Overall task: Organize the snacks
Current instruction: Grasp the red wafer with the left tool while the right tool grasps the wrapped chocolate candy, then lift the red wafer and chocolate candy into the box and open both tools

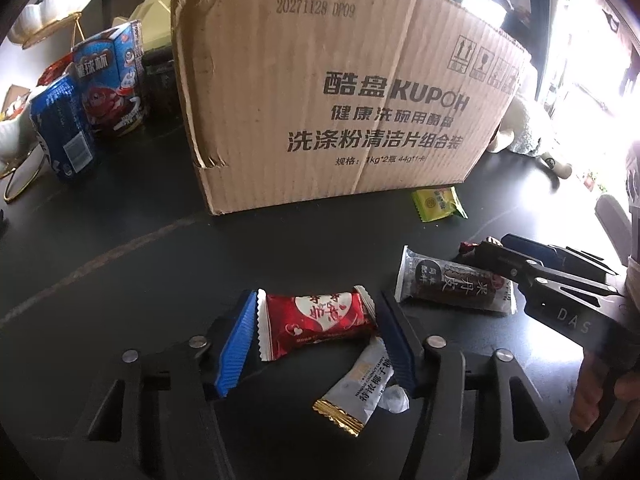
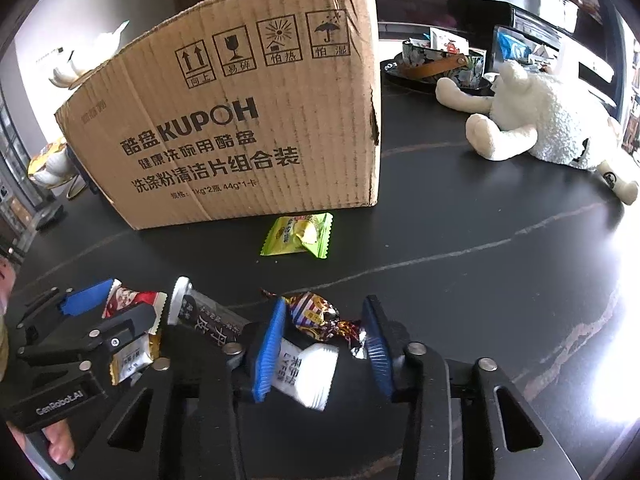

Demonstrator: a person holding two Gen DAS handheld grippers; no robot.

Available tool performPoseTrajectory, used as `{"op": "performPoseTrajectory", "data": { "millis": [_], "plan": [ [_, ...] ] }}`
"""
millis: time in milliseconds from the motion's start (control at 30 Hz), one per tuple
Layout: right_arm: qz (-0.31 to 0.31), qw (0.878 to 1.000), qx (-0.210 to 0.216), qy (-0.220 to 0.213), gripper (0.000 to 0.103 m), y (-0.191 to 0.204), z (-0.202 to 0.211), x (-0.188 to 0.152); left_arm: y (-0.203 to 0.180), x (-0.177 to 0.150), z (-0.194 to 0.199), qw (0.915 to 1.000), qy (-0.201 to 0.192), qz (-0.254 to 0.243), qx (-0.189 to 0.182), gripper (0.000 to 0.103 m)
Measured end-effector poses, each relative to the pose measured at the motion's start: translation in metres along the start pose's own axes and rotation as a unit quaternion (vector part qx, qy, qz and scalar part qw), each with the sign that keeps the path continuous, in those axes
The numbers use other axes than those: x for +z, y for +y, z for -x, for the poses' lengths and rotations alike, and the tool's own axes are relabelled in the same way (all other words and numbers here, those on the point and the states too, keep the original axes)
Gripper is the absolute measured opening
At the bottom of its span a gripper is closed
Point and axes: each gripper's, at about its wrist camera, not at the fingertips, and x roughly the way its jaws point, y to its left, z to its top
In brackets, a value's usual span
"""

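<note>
**Before the cardboard box, two candies about to be pinched**

Down on the dark desk [image 1: 120, 248], in front of the cardboard box [image 1: 328, 92], both tools were set low over loose snacks. The left hand-held gripper [image 1: 316, 334] straddled a red heart-printed candy [image 1: 316, 322], one blue pad at each crimped end; the pads looked at or just off the wrapper ends, and I could not tell whether they pressed yet. A white and gold candy [image 1: 360, 388] lay under the right-side pad, partly within the same gap. The right hand-held gripper [image 2: 326, 350] stood around a striped twist-wrapped candy [image 2: 320, 314], with the white end of a long grey snack bar [image 2: 308, 376] also between its pads; the wrapper did not look squeezed, so those jaws read as spread but narrow. A green packet [image 2: 298, 234] lay apart, close against the foot of the box.

The step in hand appeared to be the grasp itself, one candy per tool. The next move probably called for pressing each pair of pads onto its own candy alone, without catching the neighbouring wrapper, then lifting clear and carrying over the tall box wall to drop inside. The crinkly wrappers could slip or fold.
</note>
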Motion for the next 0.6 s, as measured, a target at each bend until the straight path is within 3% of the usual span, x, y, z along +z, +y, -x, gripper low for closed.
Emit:
{"op": "performPoseTrajectory", "data": {
  "millis": [333, 600],
  "plan": [
    [0.005, 1.0, -0.004, -0.006, 0.034, -0.002, -0.002, 0.001, -0.002, 0.0, 0.002, 0.9999, -0.014, 0.0, -0.003, 0.046],
    [0.01, 1.0, -0.005, -0.029, 0.033, 0.002, 0.01, 0.001, -0.004, 0.002, 0.007, 0.9998, -0.019, 0.001, -0.006, 0.045]
  ]
}}
